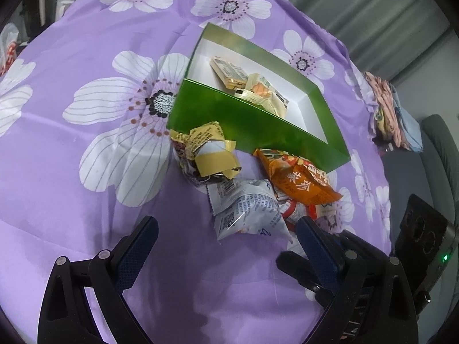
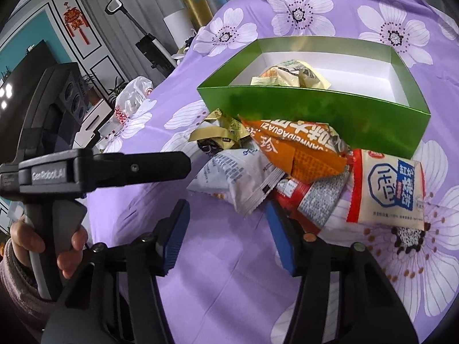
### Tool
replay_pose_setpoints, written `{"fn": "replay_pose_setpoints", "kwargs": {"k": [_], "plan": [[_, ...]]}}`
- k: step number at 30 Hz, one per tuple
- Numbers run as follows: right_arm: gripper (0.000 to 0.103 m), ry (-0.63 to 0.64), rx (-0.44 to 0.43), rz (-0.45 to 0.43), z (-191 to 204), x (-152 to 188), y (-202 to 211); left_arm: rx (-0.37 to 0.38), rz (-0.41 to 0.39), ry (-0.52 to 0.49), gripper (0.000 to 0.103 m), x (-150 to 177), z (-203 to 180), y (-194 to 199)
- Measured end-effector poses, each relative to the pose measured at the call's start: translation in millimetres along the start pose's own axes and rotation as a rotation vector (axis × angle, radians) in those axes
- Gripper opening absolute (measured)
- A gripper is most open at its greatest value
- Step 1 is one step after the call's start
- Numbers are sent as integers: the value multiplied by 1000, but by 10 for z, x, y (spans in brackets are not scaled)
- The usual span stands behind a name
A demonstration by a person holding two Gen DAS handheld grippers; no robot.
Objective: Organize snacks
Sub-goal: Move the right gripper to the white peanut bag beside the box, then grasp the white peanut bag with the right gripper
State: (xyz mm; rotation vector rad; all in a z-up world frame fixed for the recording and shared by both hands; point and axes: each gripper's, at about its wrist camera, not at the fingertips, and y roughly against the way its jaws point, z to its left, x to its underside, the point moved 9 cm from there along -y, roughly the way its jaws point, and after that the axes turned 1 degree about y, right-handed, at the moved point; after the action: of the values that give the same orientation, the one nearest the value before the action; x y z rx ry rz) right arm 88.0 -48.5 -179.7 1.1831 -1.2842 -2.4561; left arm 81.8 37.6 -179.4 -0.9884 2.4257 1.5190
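Note:
A green box [image 1: 243,120] with a white inside stands on the purple flowered cloth [image 1: 86,172] and holds a few wrapped snacks [image 1: 229,71]. In front of it lies a pile: a crumpled yellow wrapper [image 1: 206,152], an orange packet [image 1: 298,177] and a white-grey packet [image 1: 246,212]. My left gripper [image 1: 226,220] is open, and the white-grey packet's near edge lies between its tips. My right gripper [image 2: 226,205] is open just short of the same white-grey packet [image 2: 238,177], whose corner reaches between its tips untouched. A red-edged white packet [image 2: 387,189] lies to the right.
The green box [image 2: 315,114] rises right behind the pile. A hand [image 2: 71,240] holds the left tool, whose black finger [image 2: 149,166] reaches in from the left. A plastic bag [image 2: 132,97] lies at the cloth's far left edge, and folded clothes [image 1: 393,114] lie at its right edge.

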Motion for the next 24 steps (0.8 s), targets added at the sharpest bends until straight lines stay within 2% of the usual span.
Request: {"fn": "replay_pose_setpoints", "kwargs": {"k": [1,6,8,10,13,15,17,20,24], "plan": [[54,1,3,1,-10,-6,-16,1,-2,-6,90,-5,-8,-10],[52,8,13,1,-44,-44,-103,18,-7,-39,88,-18,-80,-83],[52,10,16,8,-64,-44,-144,29,-1,-46,78,-19,-104,-120],[51,10,15,13,-75,-45,-181,29,7,-53,76,-16,-109,-166],[49,16,18,17,-77,-50,-223,39,13,-56,66,-17,-127,-217],[48,19,21,19,-84,-51,-245,38,10,-61,65,-18,-126,-235],[46,19,24,22,-98,-55,-263,43,9,-62,49,-22,-129,-243],[42,24,27,29,-100,-57,-284,43,14,-64,40,-25,-119,-265],[36,23,28,35,-110,-47,-297,47,10,-56,39,-27,-108,-275]]}}
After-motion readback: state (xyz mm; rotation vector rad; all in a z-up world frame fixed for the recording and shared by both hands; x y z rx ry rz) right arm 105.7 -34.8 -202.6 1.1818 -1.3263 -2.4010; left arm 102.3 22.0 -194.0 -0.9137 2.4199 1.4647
